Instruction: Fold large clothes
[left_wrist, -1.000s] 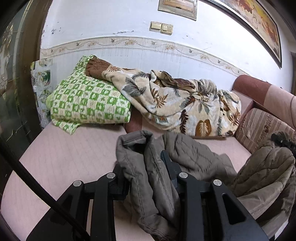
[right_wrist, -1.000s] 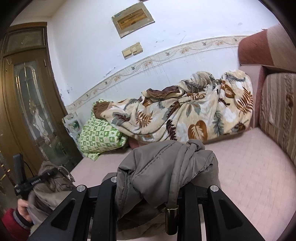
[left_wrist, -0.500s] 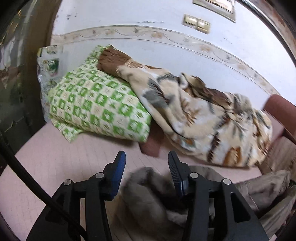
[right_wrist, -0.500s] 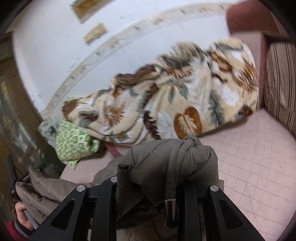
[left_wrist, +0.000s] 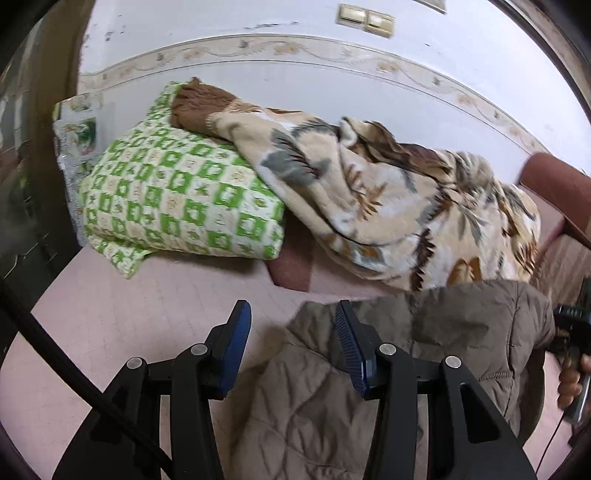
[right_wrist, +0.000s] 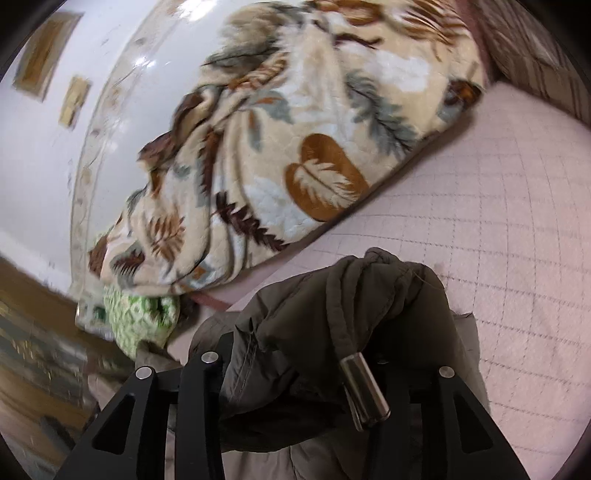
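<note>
Your left gripper (left_wrist: 291, 325) stands spread, nothing between its pads, the jacket (left_wrist: 424, 354) on the bed (left_wrist: 110, 317) just beside it. Your right gripper (right_wrist: 317, 354), jaws just opening, has jacket bunched between them; whether the pads press it, you cannot tell.

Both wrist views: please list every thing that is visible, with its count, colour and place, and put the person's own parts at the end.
jacket: one, olive-brown quilted, lying on the sofa seat in front
metal cord end: one, silver, hanging from the jacket's drawstring
leaf blanket: one, beige with brown and grey leaves, heaped against the wall
checked blanket: one, green and white, folded, partly under the leaf blanket
sofa seat: one, pale pink, quilted
wall switches: two, cream, on the white wall
left gripper: one, black with blue fingers, open, cloth beside one finger
right gripper: one, black, jacket bunched between its fingers
hand: one, at the right edge
</note>
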